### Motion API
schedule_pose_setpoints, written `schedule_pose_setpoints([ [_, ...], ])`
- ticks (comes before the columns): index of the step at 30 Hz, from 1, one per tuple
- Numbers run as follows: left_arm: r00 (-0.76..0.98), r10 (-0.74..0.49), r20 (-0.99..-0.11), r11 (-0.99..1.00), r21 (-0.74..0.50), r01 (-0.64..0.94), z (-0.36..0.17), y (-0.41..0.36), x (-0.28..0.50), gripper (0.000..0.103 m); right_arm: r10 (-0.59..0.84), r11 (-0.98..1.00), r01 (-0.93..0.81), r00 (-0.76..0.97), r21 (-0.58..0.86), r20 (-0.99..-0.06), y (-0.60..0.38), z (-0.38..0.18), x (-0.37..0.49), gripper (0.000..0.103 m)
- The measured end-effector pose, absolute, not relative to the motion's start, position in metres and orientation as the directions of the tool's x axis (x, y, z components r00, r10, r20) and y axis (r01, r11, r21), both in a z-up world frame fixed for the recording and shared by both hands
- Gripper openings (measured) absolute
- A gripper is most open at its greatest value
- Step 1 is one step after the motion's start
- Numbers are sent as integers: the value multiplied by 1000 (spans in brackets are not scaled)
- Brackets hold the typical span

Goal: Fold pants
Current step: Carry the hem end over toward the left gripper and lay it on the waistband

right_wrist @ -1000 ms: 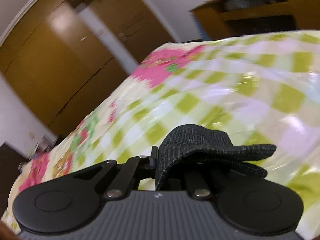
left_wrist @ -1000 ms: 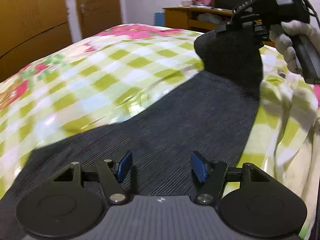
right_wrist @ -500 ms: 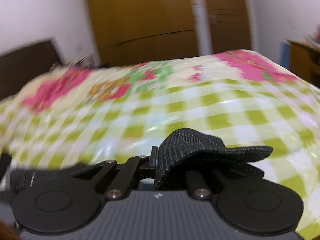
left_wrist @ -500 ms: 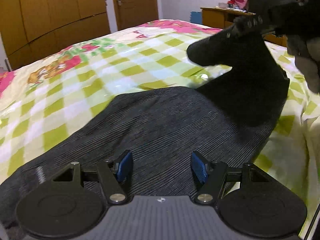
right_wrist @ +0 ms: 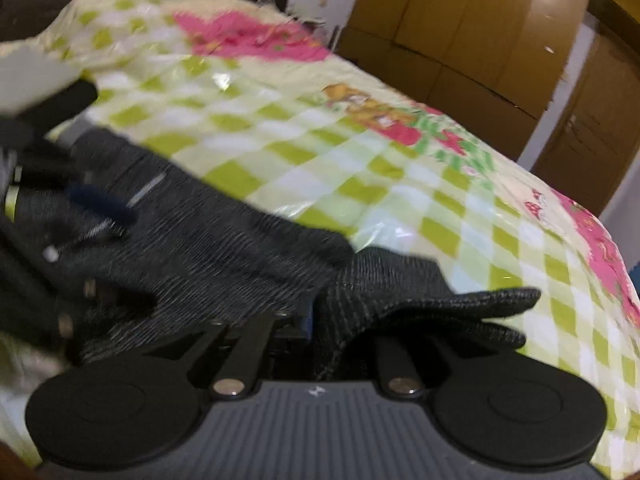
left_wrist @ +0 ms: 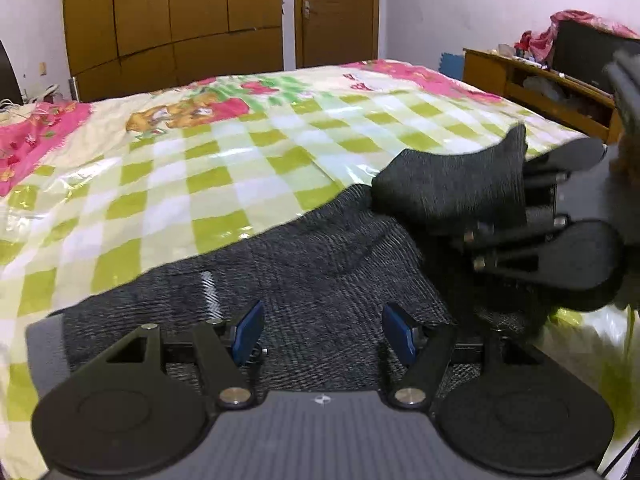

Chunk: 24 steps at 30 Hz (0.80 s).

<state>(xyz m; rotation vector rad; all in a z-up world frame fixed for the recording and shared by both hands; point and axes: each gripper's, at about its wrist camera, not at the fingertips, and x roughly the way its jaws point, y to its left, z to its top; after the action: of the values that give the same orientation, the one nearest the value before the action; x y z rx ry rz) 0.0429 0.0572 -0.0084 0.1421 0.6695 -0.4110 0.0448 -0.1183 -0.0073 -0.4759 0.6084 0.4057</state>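
Dark grey pants (left_wrist: 320, 264) lie along the near edge of the bed. My left gripper (left_wrist: 322, 330) is open, its blue pads (left_wrist: 248, 330) low over the cloth with nothing between them. My right gripper (right_wrist: 316, 320) is shut on a bunched end of the pants (right_wrist: 400, 300) and holds it just above the flat part. In the left wrist view the right gripper (left_wrist: 520, 224) is close on the right with the folded end (left_wrist: 448, 184) draped over it. In the right wrist view the left gripper (right_wrist: 60, 216) is a blur at the left.
The bed has a shiny green-checked cover with pink flowers (left_wrist: 200, 168). Brown wardrobes and a door (left_wrist: 180, 20) stand behind the bed. A wooden desk with clutter (left_wrist: 540, 84) is at the right.
My right gripper has carried the held end of the pants down and towards my left gripper, folding it over the flat part. The left gripper has stayed open over the cloth.
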Motion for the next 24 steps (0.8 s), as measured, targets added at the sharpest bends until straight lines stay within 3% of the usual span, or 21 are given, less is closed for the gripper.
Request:
schedule_pose_setpoints([
  [3,715,-326,-619,914,-13,406,-6,67,39,77,227,857,-466,724,-220,-651,-125,-8,48,15],
  [6,723,-323,-610,919,-21,393,-3,76,38,77,283,919,-394,687,-16,-669,-146,2,60,20],
  [9,731,-319,-603,925,-30,378,-1,86,37,77,359,929,-322,671,182,-648,-165,13,71,25],
  [12,737,-301,-606,932,-21,363,-1,93,36,78,370,929,-266,686,257,-627,-171,19,81,31],
  [15,736,-275,-619,938,-3,347,-1,101,32,78,384,911,-177,694,373,-609,-181,21,89,31],
  [16,732,-261,-630,940,5,340,-2,104,32,78,386,903,-151,697,402,-605,-184,21,91,24],
  [17,731,-246,-637,944,13,329,-3,108,32,78,377,903,-134,702,408,-604,-184,22,92,10],
  [18,730,-237,-641,948,13,319,-4,112,31,78,360,911,-126,708,393,-607,-182,23,92,6],
  [24,725,-229,-650,960,-26,280,-9,128,30,78,311,950,-244,746,193,-589,-141,35,83,6],
])
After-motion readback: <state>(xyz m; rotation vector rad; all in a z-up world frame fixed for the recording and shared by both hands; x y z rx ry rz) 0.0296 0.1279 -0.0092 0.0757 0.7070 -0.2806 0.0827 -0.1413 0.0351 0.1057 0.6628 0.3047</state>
